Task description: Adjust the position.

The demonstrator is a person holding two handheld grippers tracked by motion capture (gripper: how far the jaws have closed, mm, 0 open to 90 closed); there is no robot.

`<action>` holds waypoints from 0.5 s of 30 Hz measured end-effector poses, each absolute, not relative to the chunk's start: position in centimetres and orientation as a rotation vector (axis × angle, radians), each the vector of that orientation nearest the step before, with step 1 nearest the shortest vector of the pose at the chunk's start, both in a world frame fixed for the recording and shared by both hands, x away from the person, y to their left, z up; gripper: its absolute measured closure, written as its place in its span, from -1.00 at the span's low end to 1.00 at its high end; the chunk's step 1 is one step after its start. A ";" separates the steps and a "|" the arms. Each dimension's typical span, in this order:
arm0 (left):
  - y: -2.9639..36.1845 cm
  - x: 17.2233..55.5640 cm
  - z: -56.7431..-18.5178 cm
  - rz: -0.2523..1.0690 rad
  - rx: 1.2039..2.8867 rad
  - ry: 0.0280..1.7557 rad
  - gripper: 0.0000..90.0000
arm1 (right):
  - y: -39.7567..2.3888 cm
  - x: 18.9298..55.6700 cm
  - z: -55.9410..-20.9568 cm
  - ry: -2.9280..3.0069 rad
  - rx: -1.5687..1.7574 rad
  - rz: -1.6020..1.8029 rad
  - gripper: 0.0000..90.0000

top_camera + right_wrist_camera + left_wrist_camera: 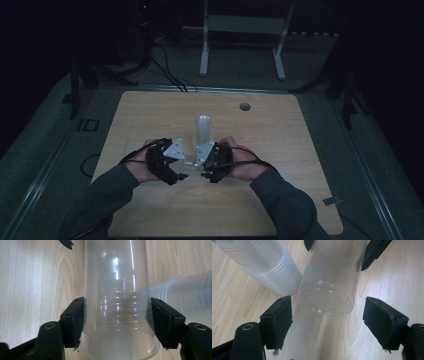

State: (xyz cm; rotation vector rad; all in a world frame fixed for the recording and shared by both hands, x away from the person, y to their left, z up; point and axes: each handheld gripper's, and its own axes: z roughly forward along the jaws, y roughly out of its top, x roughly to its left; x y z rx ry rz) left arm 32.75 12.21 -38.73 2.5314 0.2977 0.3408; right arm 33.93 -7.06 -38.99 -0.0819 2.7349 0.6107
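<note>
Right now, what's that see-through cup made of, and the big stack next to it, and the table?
The single cup looks like thin clear plastic, glossy: the wood grain shows through it and light glints on its ribbed wall. The stack of cups seems to be the same plastic, looking cloudy where many rims overlap. The table looks like pale wood or a wood-pattern laminate, matte with visible grain; I can't tell which.

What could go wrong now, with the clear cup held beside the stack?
1. The right gripper pinches the thin cup near its rim; more squeeze may buckle it.
2. The left gripper is open around the cup's base; closing off-centre may twist it loose.
3. The stack stands close to the cup and may be knocked over.
</note>
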 end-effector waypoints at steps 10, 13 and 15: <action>11.9 32.6 -38.9 0.354 2.581 0.275 -0.47 | -6.9 34.1 -39.0 2.750 -0.095 0.582 -0.26; 11.8 32.6 -39.0 0.352 2.596 0.268 -0.47 | -6.8 34.2 -39.1 2.754 -0.101 0.577 -0.26; 11.7 32.6 -39.1 0.352 2.602 0.267 -0.47 | -6.8 34.2 -39.1 2.756 -0.105 0.573 -0.26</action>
